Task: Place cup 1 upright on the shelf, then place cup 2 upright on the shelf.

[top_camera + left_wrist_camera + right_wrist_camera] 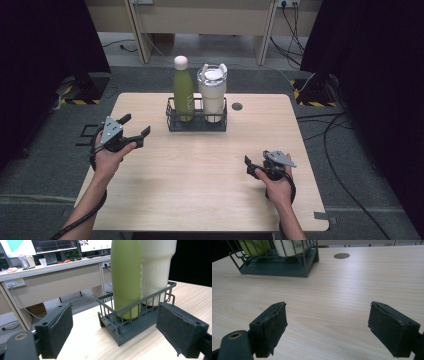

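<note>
A person's left gripper (136, 124) is pointing its fingers, standing apart and empty, toward a green bottle (183, 92), likely lining up a grasp. The bottle is standing beside a cream tumbler (212, 95) in a wire basket (196, 126) at the back of the pale wooden counter (200, 170). The right gripper (256, 159) is waiting low, its fingers also apart. Grey carpet (45, 165) and black curtains (30, 60) are surrounding it.

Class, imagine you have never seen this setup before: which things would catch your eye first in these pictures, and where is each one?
First, the green bottle and the cream tumbler standing side by side in a dark wire caddy at the far middle of the wooden table. Next, the left gripper, jaws wide apart, pointing at the caddy from its left. The right gripper rests nearer the table's front right, jaws also apart with nothing between them.
</note>
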`<state>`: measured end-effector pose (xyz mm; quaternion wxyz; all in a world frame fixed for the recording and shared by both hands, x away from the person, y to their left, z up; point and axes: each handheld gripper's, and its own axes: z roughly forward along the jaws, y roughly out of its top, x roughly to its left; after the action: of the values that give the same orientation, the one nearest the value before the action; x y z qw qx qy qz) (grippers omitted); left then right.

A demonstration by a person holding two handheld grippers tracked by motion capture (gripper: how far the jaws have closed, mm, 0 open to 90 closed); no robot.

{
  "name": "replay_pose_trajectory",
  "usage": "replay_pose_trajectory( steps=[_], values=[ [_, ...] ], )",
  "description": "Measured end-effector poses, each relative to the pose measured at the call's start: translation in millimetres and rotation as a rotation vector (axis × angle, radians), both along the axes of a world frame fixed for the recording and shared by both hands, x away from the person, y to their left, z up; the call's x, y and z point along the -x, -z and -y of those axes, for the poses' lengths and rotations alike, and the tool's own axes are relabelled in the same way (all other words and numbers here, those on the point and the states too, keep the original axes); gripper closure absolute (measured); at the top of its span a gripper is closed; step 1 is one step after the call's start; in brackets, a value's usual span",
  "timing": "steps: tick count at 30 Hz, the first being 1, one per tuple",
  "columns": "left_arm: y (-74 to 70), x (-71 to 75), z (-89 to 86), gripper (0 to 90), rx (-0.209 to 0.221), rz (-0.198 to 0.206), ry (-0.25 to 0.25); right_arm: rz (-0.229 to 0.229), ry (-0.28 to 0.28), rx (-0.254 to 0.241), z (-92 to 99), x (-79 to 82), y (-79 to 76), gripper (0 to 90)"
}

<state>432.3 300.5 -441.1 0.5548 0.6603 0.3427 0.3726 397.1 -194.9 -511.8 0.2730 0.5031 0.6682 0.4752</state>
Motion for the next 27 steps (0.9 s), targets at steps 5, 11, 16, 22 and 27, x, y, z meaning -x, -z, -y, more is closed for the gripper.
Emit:
replay_pose_trajectory(
  steps=[5, 11, 16, 22, 27],
  values=[
    [5.2, 8.7, -6.3, 13.5, 0.002, -0.008, -0.012, 0.008, 0.018, -0.008, 5.0, 1.5, -2.8, 15.5],
    [8.4, 17.9, -11.0, 13.6, 0.008, -0.006, -0.014, 0.025, 0.018, -0.003, 2.5, 3.5, -9.0, 15.5],
    [14.3, 21.9, -13.8, 13.7, 0.006, -0.019, -0.026, 0.028, 0.016, 0.001, 4.4, 2.6, -9.1, 15.5],
    [26.1, 28.6, -15.7, 13.8, 0.001, -0.038, -0.039, 0.026, 0.019, -0.006, 8.0, 0.3, -8.2, 15.5],
    [28.8, 34.1, -19.1, 13.9, -0.01, -0.04, -0.037, 0.028, 0.023, 0.0, 8.4, 2.2, -9.3, 15.5]
  ],
)
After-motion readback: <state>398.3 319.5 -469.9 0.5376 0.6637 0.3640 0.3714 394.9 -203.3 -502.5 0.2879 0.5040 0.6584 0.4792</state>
